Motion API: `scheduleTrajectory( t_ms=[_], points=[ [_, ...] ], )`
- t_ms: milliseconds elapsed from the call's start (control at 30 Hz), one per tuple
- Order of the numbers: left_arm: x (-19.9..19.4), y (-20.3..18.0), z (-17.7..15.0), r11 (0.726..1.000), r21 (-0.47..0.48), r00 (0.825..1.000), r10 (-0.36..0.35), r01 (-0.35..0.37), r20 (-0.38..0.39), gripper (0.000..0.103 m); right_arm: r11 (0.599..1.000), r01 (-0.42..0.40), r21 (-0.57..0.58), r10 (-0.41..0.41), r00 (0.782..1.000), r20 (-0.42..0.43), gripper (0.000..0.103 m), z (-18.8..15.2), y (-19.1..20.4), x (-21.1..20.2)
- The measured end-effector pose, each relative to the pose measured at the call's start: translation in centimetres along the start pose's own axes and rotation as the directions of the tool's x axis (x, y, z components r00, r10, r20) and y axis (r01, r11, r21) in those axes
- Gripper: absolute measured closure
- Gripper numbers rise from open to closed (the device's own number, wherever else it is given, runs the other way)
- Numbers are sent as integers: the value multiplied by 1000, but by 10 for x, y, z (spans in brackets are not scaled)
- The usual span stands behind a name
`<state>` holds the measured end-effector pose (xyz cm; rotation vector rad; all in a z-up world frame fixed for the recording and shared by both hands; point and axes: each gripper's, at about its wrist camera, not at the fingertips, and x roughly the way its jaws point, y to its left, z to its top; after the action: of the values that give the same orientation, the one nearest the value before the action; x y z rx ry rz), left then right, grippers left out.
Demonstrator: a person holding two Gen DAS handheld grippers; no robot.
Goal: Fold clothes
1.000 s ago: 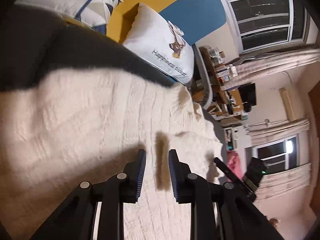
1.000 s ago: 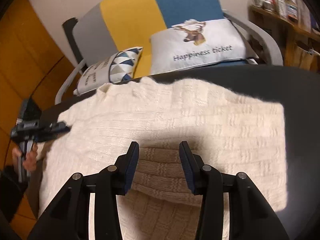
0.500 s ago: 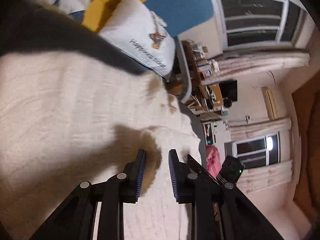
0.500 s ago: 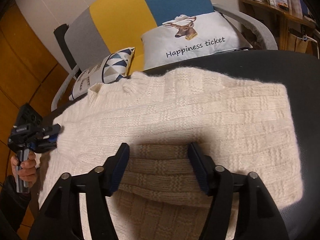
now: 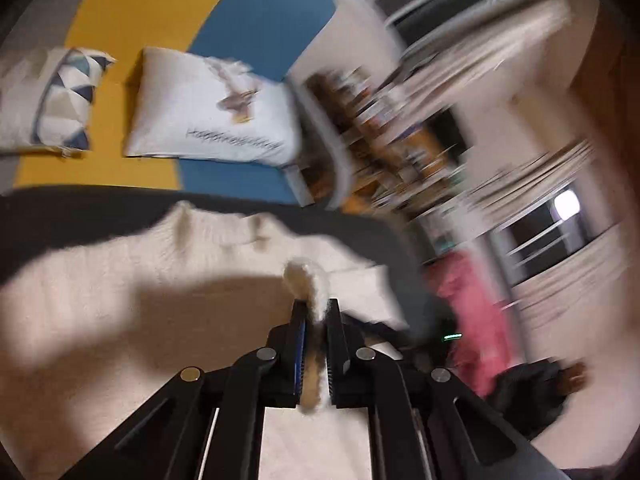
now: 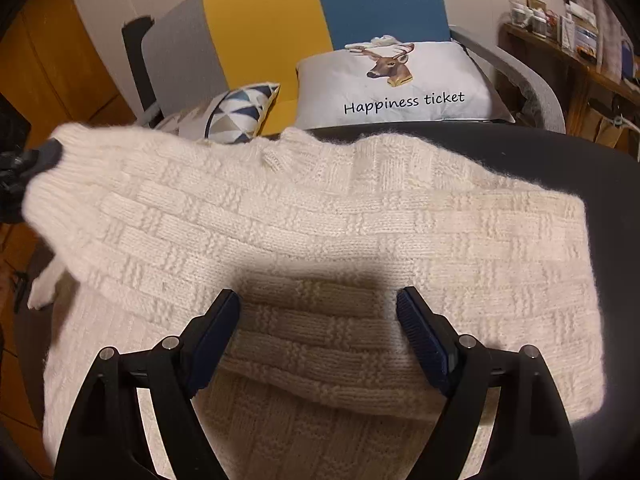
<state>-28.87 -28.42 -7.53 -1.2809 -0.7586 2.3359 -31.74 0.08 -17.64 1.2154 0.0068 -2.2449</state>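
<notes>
The left tongs (image 5: 316,312) are clamped on a pinch of cream knit, a tuft of it standing up between the two fingers. The right tongs (image 6: 318,308) stand wide apart, holding nothing, poised just above the middle of the sweater (image 6: 360,232). That cream, basket-weave sweater lies spread over a dark round table (image 6: 568,160), one sleeve end (image 6: 52,168) raised at the left edge where a dark tool tip meets it. The knit looks thick, soft and floppy, likely light enough to lift by one edge but prone to sag and stretch, so a ribbed cuff or hem probably makes the surest hold. The right wrist view is sharp and shows the whole garment, its collar (image 6: 292,148) toward a deer-print cushion (image 6: 400,84) on a sofa. The left wrist view is badly blurred, yet it alone shows the clamp close up, plus windows (image 5: 552,224) and a pink cloth (image 5: 468,300) beyond the table.
</notes>
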Motion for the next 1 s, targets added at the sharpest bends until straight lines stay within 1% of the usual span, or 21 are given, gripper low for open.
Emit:
scheduleTrajectory(
  t_ms=[33, 133, 200, 233, 267, 300, 400, 467, 533, 600, 667, 700, 733, 767, 833, 867, 933, 967, 1000],
  points=[
    [8, 4, 1, 997, 3, 996, 79, -79, -31, 96, 1000, 0, 4, 0, 1000, 3, 19, 0, 0, 0],
    [25, 28, -2, 982, -80, 981, 160, -169, -107, 96, 999, 24, -31, -24, 1000, 9, 19, -3, 5, 1],
    [26, 42, -6, 977, -171, 985, 103, -127, -141, 95, 997, 46, -56, -45, 999, 15, 19, -5, 9, 2],
    [26, 48, -8, 971, -214, 985, 74, -107, -157, 93, 997, 49, -60, -48, 999, 16, 19, -5, 9, 2],
    [29, 53, -12, 966, -244, 984, 41, -84, -176, 85, 997, 52, -64, -51, 999, 18, 19, -5, 10, 2],
    [31, 57, -16, 961, -268, 981, 15, -67, -193, 82, 997, 49, -63, -48, 999, 20, 18, -5, 9, 2],
    [35, 61, -21, 959, -246, 972, 87, -141, -218, 82, 998, 39, -58, -38, 999, 26, 18, -5, 8, 1],
    [35, 66, -24, 954, -268, 972, 74, -134, -223, 82, 998, 35, -56, -34, 999, 29, 18, -6, 8, 0],
    [30, 65, -24, 957, -262, 977, 69, -122, -201, 82, 998, 35, -56, -34, 999, 31, 18, -6, 8, 0],
    [33, 55, -24, 968, -193, 976, 127, -161, -179, 82, 997, 47, -64, -45, 999, 29, 18, -6, 10, 1],
    [35, 45, -24, 971, -125, 971, 181, -201, -154, 97, 996, 59, -72, -57, 998, 27, 18, -6, 12, 2],
    [33, 43, -25, 972, -118, 972, 185, -203, -147, 97, 995, 65, -76, -63, 998, 26, 18, -7, 13, 2],
    [26, 46, -26, 977, -184, 985, 80, -108, -153, 97, 994, 71, -80, -69, 997, 26, 18, -7, 14, 2],
    [19, 49, -26, 970, -240, 989, -9, -27, -148, 96, 993, 77, -84, -75, 997, 25, 18, -7, 15, 3],
    [-3, 45, -24, 975, -205, 994, 70, -86, -80, 97, 993, 80, -86, -78, 997, 25, 18, -7, 16, 3],
    [-12, 44, -24, 975, -190, 993, 111, -118, -51, 98, 994, 77, -83, -75, 997, 26, 18, -7, 15, 3],
    [-9, 57, -31, 956, -180, 973, 219, -229, -75, 99, 994, 72, -78, -70, 997, 28, 18, -7, 15, 2],
    [-7, 64, -36, 943, -174, 958, 273, -285, -85, 99, 994, 75, -82, -73, 997, 28, 18, -8, 15, 2],
    [-4, 70, -42, 925, -159, 938, 334, -344, -87, 101, 993, 79, -86, -77, 997, 27, 18, -8, 16, 3]
  ],
)
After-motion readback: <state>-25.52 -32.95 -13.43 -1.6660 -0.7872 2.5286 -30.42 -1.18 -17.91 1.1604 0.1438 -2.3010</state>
